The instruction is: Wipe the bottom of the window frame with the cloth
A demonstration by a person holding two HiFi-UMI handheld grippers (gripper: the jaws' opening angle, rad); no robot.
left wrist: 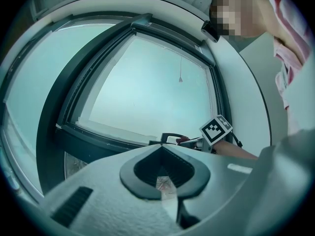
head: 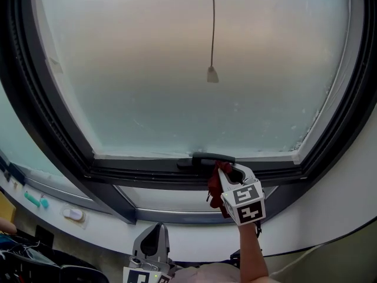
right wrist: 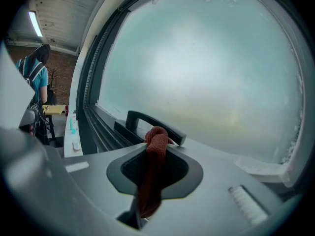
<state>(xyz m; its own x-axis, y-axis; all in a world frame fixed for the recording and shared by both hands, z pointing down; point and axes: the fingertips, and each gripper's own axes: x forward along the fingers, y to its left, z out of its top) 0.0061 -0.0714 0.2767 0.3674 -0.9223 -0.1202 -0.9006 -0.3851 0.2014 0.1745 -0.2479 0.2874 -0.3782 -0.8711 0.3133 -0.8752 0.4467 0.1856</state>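
Note:
My right gripper (head: 227, 171) is shut on a red cloth (head: 214, 188) and holds it against the dark bottom window frame (head: 141, 173), just under the black handle (head: 207, 157). In the right gripper view the cloth (right wrist: 152, 173) hangs bunched between the jaws of that gripper (right wrist: 156, 144), its top knot beside the handle (right wrist: 142, 121). My left gripper (head: 152, 239) hangs low, well below the frame, shut with nothing in it. The left gripper view, from behind its closed jaws (left wrist: 162, 151), shows the right gripper's marker cube (left wrist: 215, 129) at the handle (left wrist: 170, 135).
A pull cord with a small weight (head: 212, 73) hangs before the frosted glass. Below the frame is a lower pane (head: 177, 198) and a white sill with a teal object (head: 35, 200) and a white one (head: 75, 214). A person in a blue shirt (right wrist: 37, 77) stands far left.

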